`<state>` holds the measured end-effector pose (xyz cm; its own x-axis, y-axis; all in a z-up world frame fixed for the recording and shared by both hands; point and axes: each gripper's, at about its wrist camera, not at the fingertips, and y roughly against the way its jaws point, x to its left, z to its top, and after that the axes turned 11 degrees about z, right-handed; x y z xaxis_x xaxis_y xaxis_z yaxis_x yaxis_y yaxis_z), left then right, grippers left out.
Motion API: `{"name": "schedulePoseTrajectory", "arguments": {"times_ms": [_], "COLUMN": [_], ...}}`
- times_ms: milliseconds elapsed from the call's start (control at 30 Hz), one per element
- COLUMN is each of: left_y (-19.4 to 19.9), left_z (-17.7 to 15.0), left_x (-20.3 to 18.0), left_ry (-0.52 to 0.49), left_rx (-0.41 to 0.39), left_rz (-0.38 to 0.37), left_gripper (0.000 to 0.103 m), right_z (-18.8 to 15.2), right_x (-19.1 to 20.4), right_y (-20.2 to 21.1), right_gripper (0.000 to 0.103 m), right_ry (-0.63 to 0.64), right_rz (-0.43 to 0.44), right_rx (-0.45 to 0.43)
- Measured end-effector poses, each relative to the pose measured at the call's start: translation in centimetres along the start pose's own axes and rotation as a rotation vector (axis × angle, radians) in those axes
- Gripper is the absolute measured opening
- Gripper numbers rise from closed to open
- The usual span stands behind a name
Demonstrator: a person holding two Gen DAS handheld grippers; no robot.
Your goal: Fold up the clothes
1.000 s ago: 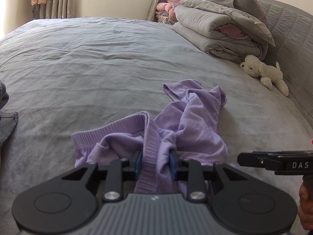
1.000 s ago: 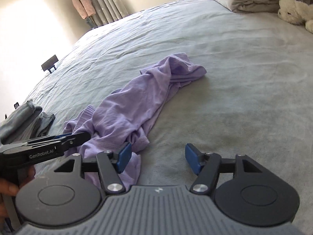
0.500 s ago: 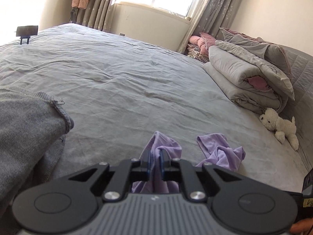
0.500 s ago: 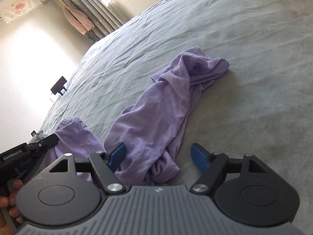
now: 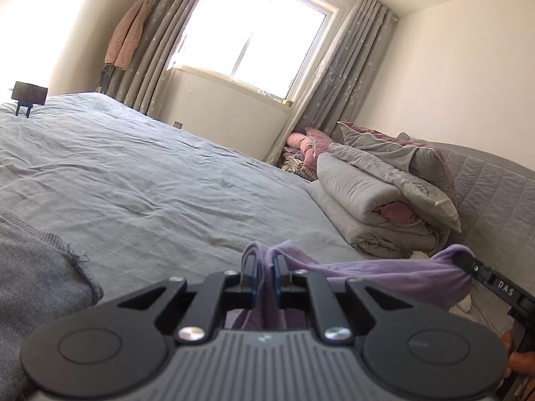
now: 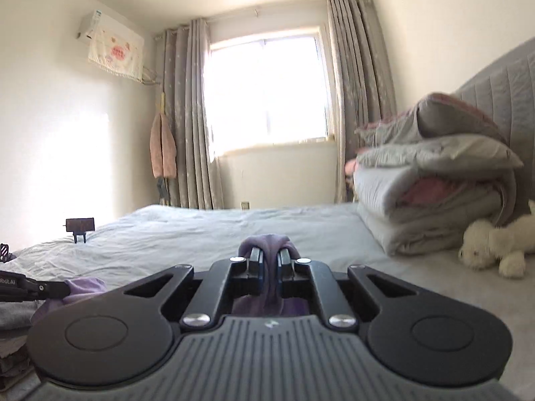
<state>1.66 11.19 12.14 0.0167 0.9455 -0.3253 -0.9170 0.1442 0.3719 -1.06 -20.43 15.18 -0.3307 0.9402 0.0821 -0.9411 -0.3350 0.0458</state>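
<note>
The left gripper [image 5: 265, 269] is clamped on a bunched edge of the purple garment [image 5: 394, 275]. The right gripper [image 6: 269, 264] is closing, its pads already pinching another part of that garment. The cloth stretches between the two grippers above the grey bed [image 5: 140, 180]. Folded quilts [image 6: 431, 193] and a white plush toy [image 6: 495, 244] lie by the headboard.

The left gripper [image 5: 265, 275], black with blue pads, is clamped tight on a bunch of lilac knit garment [image 5: 384, 275] and tilts slightly downward. The right gripper [image 6: 269, 269] points level, its jaws closing on a fold of the same cloth. Fingertips [image 5: 520, 361] wrap the right handle.
</note>
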Motion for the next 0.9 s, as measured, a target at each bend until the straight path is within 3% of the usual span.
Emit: {"name": "schedulePoseTrajectory", "arguments": {"times_ms": [33,100,133,267,300,367,400,433,467,567,700,767,900], "left_y": [-0.1,-1.1,-1.9,-5.2,-5.2,-5.2,-5.2,-5.3,-5.3,-5.3,-5.9,-6.7,-8.1], "left_z": [-0.1,-1.0,-1.6,-3.9,-3.9,-3.8,-3.8,-3.7,-3.7,-3.6,-4.0,-4.8,-6.6], "left_x": [-0.4,-0.9,-0.7,0.9,0.9,0.8,0.8,0.8,0.7,0.7,0.2,-0.3,-1.4], "left_ry": [-0.02,-0.062,-0.061,-0.043,-0.047,-0.055,-0.059,-0.063,-0.067,-0.08,-0.109,-0.147,-0.24], "left_rx": [0.019,0.086,0.132,0.335,0.333,0.331,0.33,0.329,0.328,0.325,0.335,0.348,0.37], "left_rz": [0.002,0.046,0.062,0.171,0.171,0.171,0.171,0.171,0.171,0.171,0.187,0.205,0.254], "left_gripper": [0.009,0.01,0.01,0.01,0.01,0.012,0.012,0.017,0.021,0.049,0.064,0.078,0.08], "right_z": [0.6,-0.3,-1.8,-7.7,-8.1,-7.9,-7.7,-7.5,-7.3,-7.6,-9.0,-9.6,-10.4], "right_x": [0.1,-0.8,-1.8,-5.5,-6.1,-6.5,-6.2,-5.9,-5.5,-4.9,-5.2,-5.4,-4.8], "right_y": [0.7,-0.1,-1.6,-6.7,-6.7,-6.1,-6.0,-5.9,-5.8,-5.6,-5.5,-5.5,-5.4], "right_gripper": [0.009,0.01,0.021,0.027,0.027,0.04,0.063,0.078,0.08,0.083,0.085,0.085,0.086], "right_ry": [0.023,0.014,-0.026,-0.28,-0.333,-0.374,-0.353,-0.332,-0.31,-0.288,-0.348,-0.389,-0.455], "right_rz": [-0.001,-0.046,-0.075,-0.075,-0.078,-0.064,-0.06,-0.056,-0.053,-0.029,-0.035,-0.021,0.048], "right_rx": [-0.01,0.086,0.197,0.592,0.593,0.564,0.564,0.565,0.565,0.594,0.666,0.692,0.73]}}
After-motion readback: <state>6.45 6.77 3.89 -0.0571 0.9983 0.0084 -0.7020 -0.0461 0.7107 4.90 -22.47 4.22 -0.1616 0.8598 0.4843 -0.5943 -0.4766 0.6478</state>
